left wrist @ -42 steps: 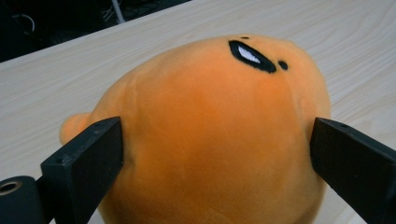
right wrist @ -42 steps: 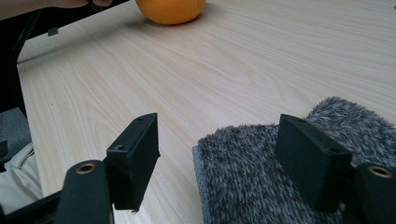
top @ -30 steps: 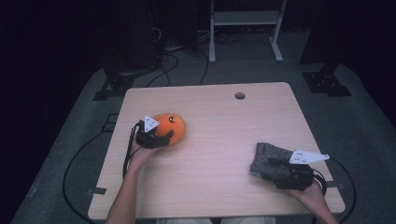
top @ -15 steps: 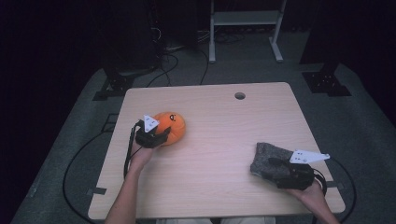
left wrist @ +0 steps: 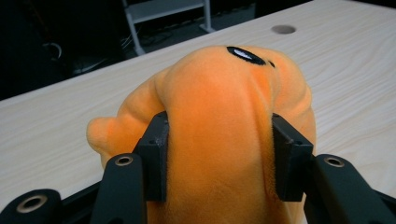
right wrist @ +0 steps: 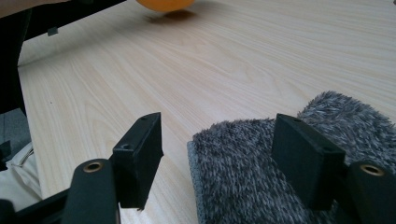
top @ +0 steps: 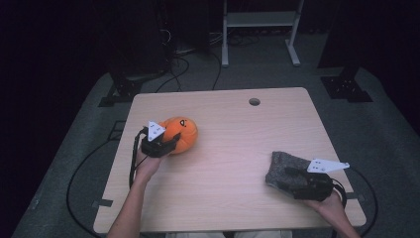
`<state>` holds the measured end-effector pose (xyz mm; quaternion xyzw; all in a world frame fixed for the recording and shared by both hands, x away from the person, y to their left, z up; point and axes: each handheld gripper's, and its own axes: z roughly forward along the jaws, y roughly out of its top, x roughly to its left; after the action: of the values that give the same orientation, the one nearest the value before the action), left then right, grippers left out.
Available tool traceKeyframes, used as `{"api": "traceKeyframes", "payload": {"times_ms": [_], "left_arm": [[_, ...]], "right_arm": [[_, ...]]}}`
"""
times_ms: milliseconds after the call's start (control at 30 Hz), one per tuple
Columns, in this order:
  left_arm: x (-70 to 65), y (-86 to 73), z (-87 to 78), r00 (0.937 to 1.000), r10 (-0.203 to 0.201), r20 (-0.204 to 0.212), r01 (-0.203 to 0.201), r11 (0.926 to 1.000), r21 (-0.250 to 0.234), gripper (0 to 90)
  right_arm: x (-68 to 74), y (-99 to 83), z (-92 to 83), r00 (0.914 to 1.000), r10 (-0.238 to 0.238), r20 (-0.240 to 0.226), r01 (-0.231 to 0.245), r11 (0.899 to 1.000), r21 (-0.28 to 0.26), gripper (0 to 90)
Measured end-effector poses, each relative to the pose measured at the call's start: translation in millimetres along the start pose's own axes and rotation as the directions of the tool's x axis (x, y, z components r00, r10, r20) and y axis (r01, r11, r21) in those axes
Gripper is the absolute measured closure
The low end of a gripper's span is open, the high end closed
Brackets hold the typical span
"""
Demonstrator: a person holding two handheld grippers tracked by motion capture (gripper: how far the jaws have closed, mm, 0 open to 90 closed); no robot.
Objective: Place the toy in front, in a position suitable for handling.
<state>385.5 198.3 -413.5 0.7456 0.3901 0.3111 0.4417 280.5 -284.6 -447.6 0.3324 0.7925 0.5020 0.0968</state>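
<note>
An orange plush toy (top: 182,133) with a black eye sits at the left of the light wooden table (top: 237,148). My left gripper (top: 166,144) is shut on it. In the left gripper view both black jaws press into the sides of the plush (left wrist: 219,93), and the gripper (left wrist: 220,140) is buried in its fur. A grey fuzzy cloth (top: 285,168) lies near the table's front right. My right gripper (top: 296,179) is open at the cloth's near edge. In the right gripper view the cloth (right wrist: 252,177) lies between the spread jaws of the gripper (right wrist: 219,140), closer to the right one.
A round cable hole (top: 254,101) is in the table's far side. A white metal frame (top: 257,20) and black stands are on the dark floor behind, with cables (top: 99,153) trailing off the left edge. The orange plush (right wrist: 163,3) shows at the top of the right gripper view.
The plush looks more squeezed between the left jaws and has shifted slightly away from the person. The right gripper has hardly moved.
</note>
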Motion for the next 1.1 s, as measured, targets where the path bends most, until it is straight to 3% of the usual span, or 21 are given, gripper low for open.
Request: {"api": "traceKeyframes", "payload": {"times_ms": [233,367,500,533,567,800,900,1100], "left_arm": [[-22.3,11.7,-7.8,0.9971,0.044,0.063,-0.041,0.9983,-0.042,48.8],[-42.1,17.4,-10.0,0.9904,0.079,0.114,-0.072,0.9953,-0.065,48.7],[-65.0,20.6,-10.3,0.9792,0.112,0.169,-0.101,0.9920,-0.076,48.6],[-76.2,21.1,-9.6,0.9721,0.127,0.197,-0.114,0.9906,-0.075,48.6],[-76.2,21.1,-9.6,0.9721,0.127,0.197,-0.114,0.9906,-0.075,48.6],[-114.0,20.5,-7.4,0.9437,0.168,0.285,-0.153,0.9854,-0.076,48.5],[-127.5,18.8,-5.3,0.9330,0.194,0.303,-0.182,0.9811,-0.066,48.3],[-146.8,16.4,-1.3,0.9172,0.198,0.346,-0.190,0.9801,-0.059,48.0]], "right_arm": [[-1.1,0.4,-1.6,1.0000,0.003,0.007,-0.003,1.000,-0.009,32.3],[-1.8,0.7,-2.4,0.9999,0.007,0.010,-0.007,1.000,-0.012,32.3],[-2.6,1.0,-4.6,0.9998,0.004,0.018,-0.004,1.000,-0.021,32.1],[-2.7,1.0,-5.3,0.9998,0.005,0.019,-0.004,1.000,-0.022,32.1],[-2.7,1.1,-6.1,0.9998,0.007,0.021,-0.006,1.000,-0.024,32.1],[-8.1,1.9,-12.8,0.9988,0.012,0.047,-0.010,0.999,-0.045,31.9],[-10.9,2.8,-14.2,0.9983,0.026,0.052,-0.023,0.998,-0.052,31.8],[-19.2,9.1,-17.2,0.9954,0.036,0.089,-0.030,0.997,-0.066,31.7]]}}
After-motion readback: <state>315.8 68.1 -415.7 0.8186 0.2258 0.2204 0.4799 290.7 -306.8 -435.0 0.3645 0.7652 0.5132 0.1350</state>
